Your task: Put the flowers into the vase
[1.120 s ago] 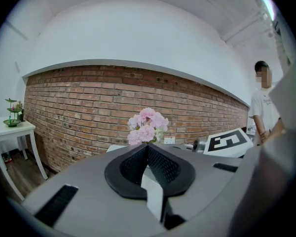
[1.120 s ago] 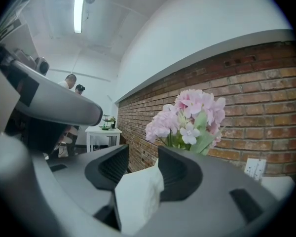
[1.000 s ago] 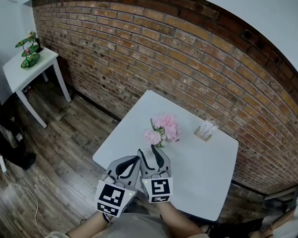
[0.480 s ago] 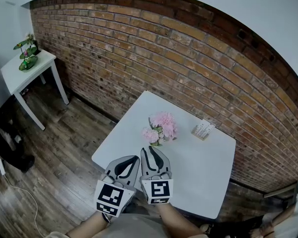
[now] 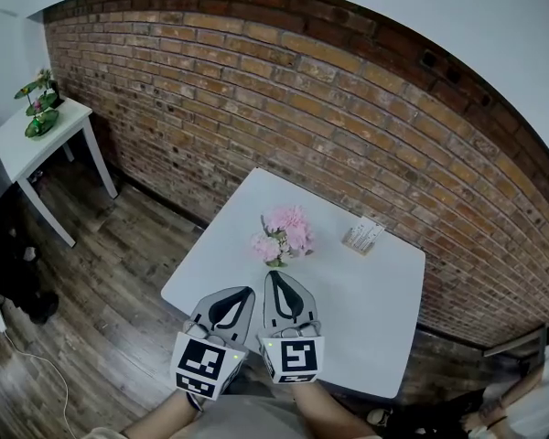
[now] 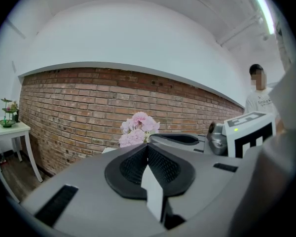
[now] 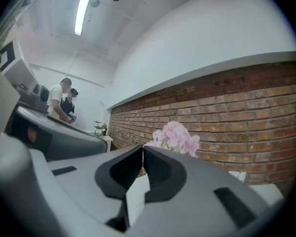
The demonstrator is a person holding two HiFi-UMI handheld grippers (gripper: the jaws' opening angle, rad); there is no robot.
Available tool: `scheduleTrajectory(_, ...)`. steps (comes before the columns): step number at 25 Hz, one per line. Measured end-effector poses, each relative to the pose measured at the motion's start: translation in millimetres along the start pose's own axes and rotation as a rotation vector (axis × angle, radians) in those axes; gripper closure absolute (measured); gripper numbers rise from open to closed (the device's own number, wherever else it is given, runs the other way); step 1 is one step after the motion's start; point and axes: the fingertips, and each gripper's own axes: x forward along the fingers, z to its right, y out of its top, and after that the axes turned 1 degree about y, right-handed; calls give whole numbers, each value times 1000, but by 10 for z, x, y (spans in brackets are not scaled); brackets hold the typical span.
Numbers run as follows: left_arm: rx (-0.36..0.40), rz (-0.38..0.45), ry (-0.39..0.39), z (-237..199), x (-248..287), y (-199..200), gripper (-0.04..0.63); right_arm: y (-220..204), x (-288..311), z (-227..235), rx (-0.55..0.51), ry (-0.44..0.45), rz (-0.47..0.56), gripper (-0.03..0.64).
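A bunch of pink flowers [image 5: 282, 231] stands upright in the middle of the white table [image 5: 375, 318]; its stems go down into a small vase [image 5: 276, 262] that I can barely make out. Both grippers hover side by side over the table's near edge, short of the flowers. My left gripper [image 5: 248, 291] is shut and empty. My right gripper [image 5: 274, 274] has just been closing; its jaws now meet with nothing between them. The flowers [image 6: 138, 130] show beyond the tips in the left gripper view. In the right gripper view the flowers [image 7: 175, 136] sit just past my right gripper [image 7: 142, 147].
A small card holder [image 5: 361, 236] sits on the table right of the flowers. A brick wall [image 5: 256, 108] runs behind. A white side table [image 5: 32, 140] with a green plant [image 5: 37, 99] stands far left. People [image 7: 64, 102] stand in the background.
The right gripper's jaws, spread a second ago, have come together with nothing in them. That gripper has lifted slightly. The left gripper has stayed put.
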Motion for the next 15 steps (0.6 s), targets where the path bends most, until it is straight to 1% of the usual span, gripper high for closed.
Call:
scheduleTrajectory(9, -1, 10, -6, 55, 33, 49, 586, 282, -254, 142, 12, -35, 42, 609)
scheduleTrajectory(15, 6, 25, -3, 69, 17, 143, 586, 374, -433, 196, 21, -59, 50, 609)
